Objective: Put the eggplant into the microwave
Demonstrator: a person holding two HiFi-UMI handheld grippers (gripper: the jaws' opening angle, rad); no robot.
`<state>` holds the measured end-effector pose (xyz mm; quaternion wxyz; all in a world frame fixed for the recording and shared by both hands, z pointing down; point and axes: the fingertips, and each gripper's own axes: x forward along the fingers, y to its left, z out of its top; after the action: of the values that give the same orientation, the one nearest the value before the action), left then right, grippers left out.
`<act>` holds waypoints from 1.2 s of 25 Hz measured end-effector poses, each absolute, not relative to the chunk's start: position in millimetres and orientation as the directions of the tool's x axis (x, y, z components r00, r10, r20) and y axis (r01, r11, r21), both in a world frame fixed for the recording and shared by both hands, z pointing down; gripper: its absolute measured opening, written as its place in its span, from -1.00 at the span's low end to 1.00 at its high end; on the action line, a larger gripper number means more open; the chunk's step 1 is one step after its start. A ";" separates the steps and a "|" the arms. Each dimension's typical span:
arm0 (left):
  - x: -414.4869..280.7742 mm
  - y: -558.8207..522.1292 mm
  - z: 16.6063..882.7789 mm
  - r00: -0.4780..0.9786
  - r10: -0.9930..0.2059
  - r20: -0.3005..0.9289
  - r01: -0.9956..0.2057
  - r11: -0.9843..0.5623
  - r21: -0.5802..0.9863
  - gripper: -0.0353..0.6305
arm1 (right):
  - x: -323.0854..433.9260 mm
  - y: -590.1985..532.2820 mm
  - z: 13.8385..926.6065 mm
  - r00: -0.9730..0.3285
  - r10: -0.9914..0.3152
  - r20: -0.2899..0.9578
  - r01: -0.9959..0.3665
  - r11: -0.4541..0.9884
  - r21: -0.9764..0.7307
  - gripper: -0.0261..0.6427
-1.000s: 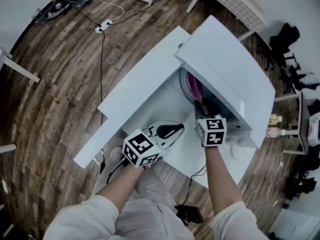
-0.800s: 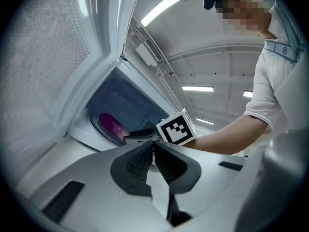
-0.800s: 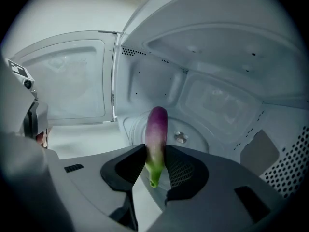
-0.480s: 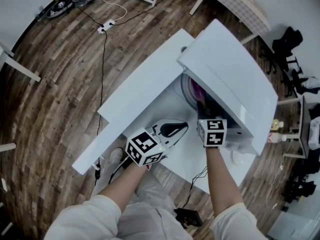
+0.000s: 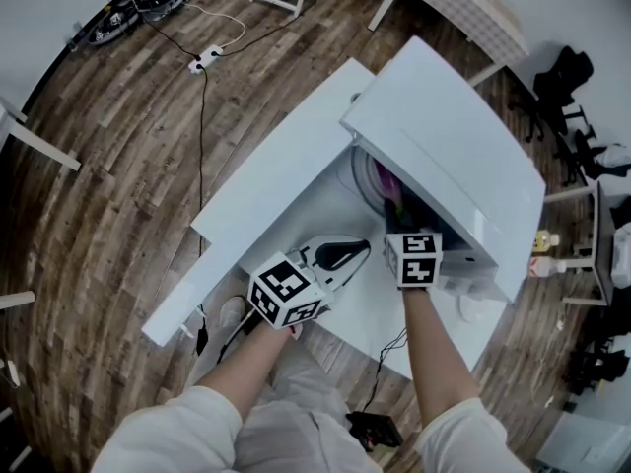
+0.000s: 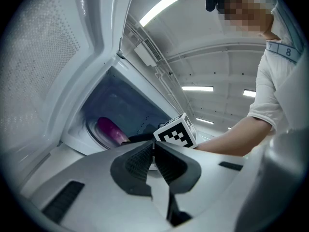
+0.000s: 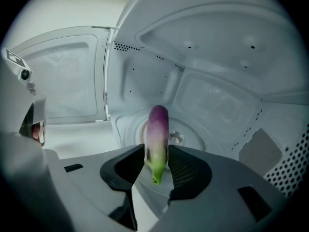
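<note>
The purple eggplant (image 7: 157, 134), green at its stem end, lies along the jaws of my right gripper (image 7: 157, 150) inside the white microwave (image 5: 444, 151), over its glass turntable (image 7: 126, 125). The pads still touch its sides while the jaws are opening. In the head view a patch of the eggplant (image 5: 386, 177) shows in the cavity mouth ahead of my right gripper (image 5: 400, 215). My left gripper (image 5: 357, 252) rests on the table in front, jaws shut on nothing. From the left gripper view I see the eggplant (image 6: 108, 129) past the shut left gripper (image 6: 154, 143).
The microwave door (image 5: 281, 151) stands swung open to the left. The white table (image 5: 375, 313) carries the microwave. The cavity walls (image 7: 217, 95) close in around the right gripper. Cables and a power strip (image 5: 205, 55) lie on the wooden floor.
</note>
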<state>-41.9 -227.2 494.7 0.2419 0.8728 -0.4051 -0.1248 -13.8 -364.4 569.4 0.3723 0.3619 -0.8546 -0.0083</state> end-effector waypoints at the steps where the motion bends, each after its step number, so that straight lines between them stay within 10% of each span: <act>1: -42.4 -227.2 494.0 0.640 -0.768 -0.021 -0.648 -0.554 0.523 -0.88 | -13.4 -363.0 568.9 -0.463 -0.623 0.631 -0.615 0.738 0.277 -0.45; 30: -41.0 -204.3 475.5 0.726 -0.687 0.026 -0.612 -0.628 0.480 -0.88 | 5.4 -261.6 504.2 -0.598 -0.663 0.450 -0.724 0.688 0.052 -0.56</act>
<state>-41.0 -204.3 475.5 0.2349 0.8988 -0.3615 -0.0797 5.4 -261.6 504.2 0.2227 0.3889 -0.8914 0.0678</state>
